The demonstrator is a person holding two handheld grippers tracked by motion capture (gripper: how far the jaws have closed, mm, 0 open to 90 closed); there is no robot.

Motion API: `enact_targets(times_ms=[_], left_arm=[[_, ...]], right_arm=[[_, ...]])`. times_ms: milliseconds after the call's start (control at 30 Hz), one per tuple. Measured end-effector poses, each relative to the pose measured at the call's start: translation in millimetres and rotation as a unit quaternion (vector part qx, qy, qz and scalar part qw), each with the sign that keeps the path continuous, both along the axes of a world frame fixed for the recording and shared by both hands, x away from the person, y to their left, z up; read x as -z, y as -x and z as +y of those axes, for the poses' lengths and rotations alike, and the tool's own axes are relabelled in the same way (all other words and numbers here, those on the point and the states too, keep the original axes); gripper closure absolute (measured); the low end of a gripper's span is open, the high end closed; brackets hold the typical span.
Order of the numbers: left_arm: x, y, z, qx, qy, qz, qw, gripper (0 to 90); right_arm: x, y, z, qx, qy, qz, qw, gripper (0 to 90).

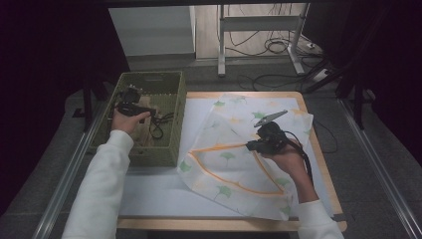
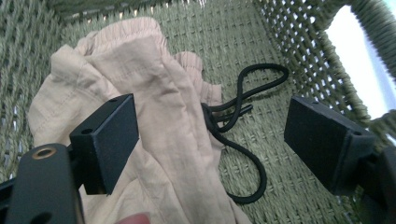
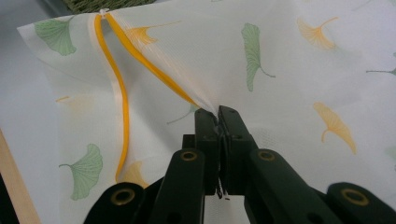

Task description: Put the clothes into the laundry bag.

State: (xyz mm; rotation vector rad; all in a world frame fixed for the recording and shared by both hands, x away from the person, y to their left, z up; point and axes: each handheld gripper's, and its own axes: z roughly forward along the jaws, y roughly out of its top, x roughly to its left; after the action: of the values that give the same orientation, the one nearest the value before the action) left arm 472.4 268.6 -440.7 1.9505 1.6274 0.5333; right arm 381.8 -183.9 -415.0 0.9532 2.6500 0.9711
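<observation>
Beige cloth point(image 2: 140, 107): crumpled on the floor of the green woven basket point(image 1: 171, 84), a black cord point(image 2: 243, 140) looped beside it.
Left tongs point(image 2: 210, 140): mine, inside the basket, jaws wide apart either side of the cloth, pads not pressing it.
Leaf-print bag point(image 1: 234, 149): white mesh with an orange-edged mouth, spread on the worktop point(image 1: 318, 149) just beside the basket.
Right tongs point(image 3: 219, 119): mine, pinched tight on the bag's orange edge.

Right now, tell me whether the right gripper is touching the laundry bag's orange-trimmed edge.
Touching. The right gripper view shows the right gripper shut on the laundry bag, pinching its orange-trimmed edge.
</observation>
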Motion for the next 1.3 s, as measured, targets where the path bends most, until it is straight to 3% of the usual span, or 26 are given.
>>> enact_targets(times_ms=[733, 1100, 1300], left_arm=[[28.9, -14.6, 7.5, -0.021, 0.019, 0.054, 0.9981, 14.0], [41.2, -21.2, 9.1, -0.021, 0.029, 0.096, 0.9947, 12.0], [46.5, -24.2, 9.9, -0.025, 0.018, 0.118, 0.9925, 13.0]], right_arm=[[1.7, -0.8, 0.6, -0.001, 0.003, 0.001, 1.0, 86.2], [1.4, -0.4, 0.6, -0.003, 0.003, 0.002, 1.0, 86.2], [1.6, -0.5, 0.4, -0.003, 0.004, 0.002, 1.0, 86.2]])
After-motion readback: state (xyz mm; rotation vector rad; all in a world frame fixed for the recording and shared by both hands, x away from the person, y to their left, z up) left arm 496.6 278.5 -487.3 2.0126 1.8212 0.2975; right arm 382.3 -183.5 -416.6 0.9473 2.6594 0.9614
